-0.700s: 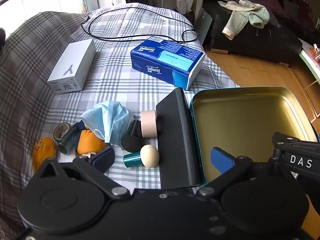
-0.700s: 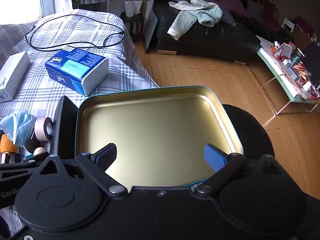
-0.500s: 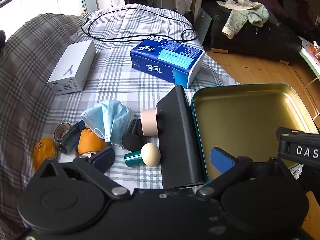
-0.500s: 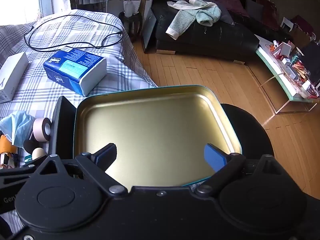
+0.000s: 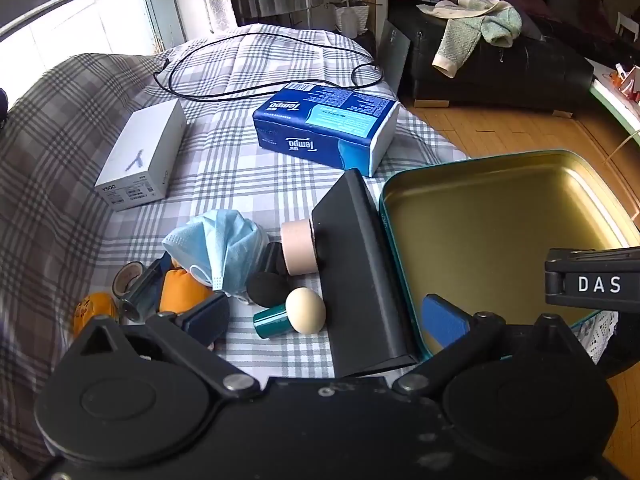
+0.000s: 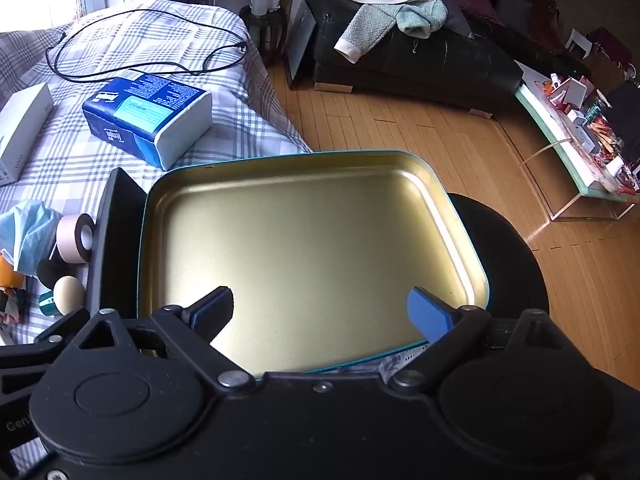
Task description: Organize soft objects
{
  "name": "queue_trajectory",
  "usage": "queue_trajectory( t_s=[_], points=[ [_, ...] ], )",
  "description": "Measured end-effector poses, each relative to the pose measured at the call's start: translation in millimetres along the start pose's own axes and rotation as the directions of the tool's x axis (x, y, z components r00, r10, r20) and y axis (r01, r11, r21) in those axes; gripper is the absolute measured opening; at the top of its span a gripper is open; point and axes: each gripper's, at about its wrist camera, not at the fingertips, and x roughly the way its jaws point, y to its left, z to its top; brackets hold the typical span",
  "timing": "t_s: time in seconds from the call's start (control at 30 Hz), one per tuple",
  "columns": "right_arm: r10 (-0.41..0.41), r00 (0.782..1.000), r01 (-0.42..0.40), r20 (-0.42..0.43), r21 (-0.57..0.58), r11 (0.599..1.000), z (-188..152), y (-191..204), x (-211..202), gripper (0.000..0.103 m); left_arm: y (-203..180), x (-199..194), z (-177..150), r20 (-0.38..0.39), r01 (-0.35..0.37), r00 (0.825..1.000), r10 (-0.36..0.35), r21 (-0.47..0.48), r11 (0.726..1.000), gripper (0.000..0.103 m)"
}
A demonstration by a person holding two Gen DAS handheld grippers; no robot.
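On the checked bedspread (image 5: 224,168) nothing is yet sorted: the face mask (image 5: 218,246) and sponges (image 5: 304,310) are heaped beside the bare tin (image 6: 304,240), while the left gripper (image 5: 324,314) and right gripper (image 6: 320,312) are held spread wide and empty.

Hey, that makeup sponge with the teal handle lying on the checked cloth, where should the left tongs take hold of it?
Grip the teal handle of the makeup sponge from above, pads on its two long sides. It lies flat, handle pointing away from the black slab, so that end is clear, while the rounded head would likely squash.
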Motion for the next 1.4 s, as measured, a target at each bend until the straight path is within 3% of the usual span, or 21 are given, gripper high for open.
queue_trajectory(
  t_s=[0.57, 1.4],
  points=[
    [-0.009, 0.999, 0.008, -0.044, -0.017, 1.0, -2, 0, 5, 0.079, 2, 2, -4, -0.003, -0.005, 1.0, 0.005, -0.018, 1.0, 0.103],
    [-0.001, 0.999, -0.002, -0.039, -0.06, 0.998, 0, 14, 7, 0.078, 2, 11, -5, -0.035, 0.028, 0.999, -0.03, -0.061, 0.998, 0.103]
  ],
)
